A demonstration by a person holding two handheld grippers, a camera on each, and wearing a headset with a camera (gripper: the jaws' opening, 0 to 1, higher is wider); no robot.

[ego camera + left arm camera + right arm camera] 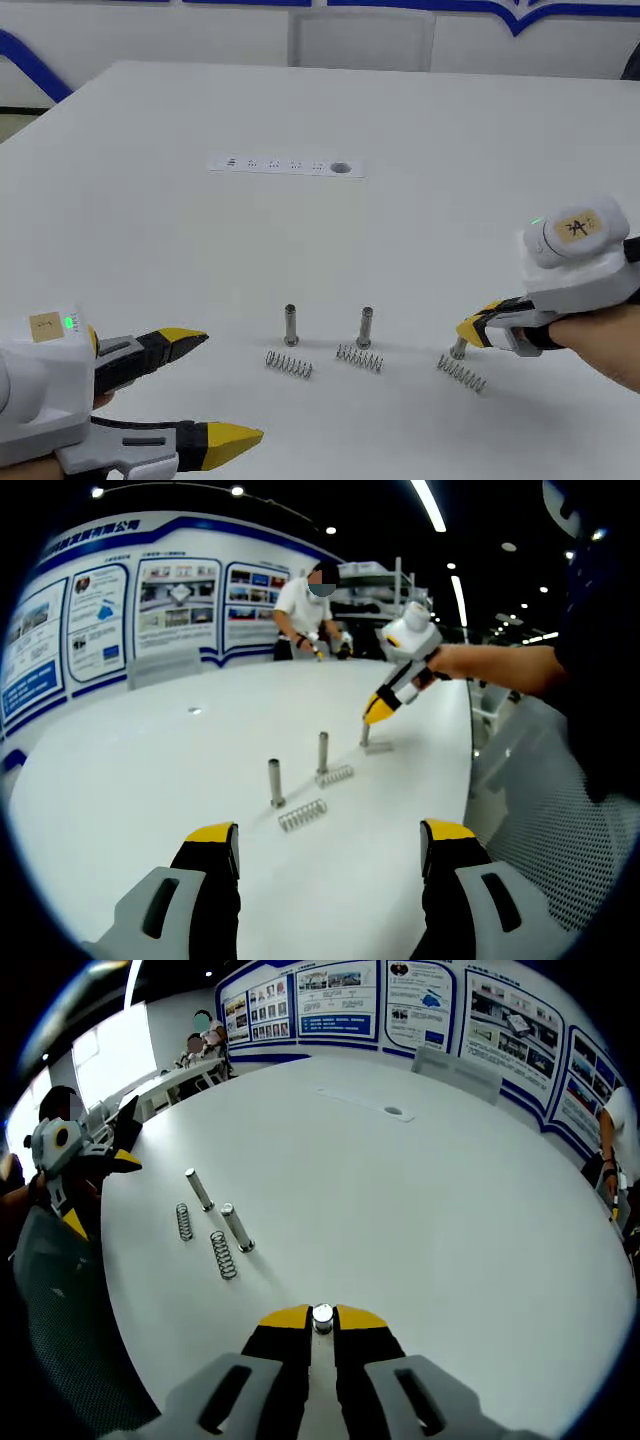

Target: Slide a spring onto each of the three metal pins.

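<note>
Left claw hangs with jaws apart over the near bench edge. Right claw seems clamped on top of the rightmost pin; its spring lies flat just beside that pin's foot.

Print on the wall posters and stickers is unreadable.

- White bench w/ flush socket strip near far side.
- Grey chair behind bench.
- Wall posters; person standing at bench's far end.
</note>
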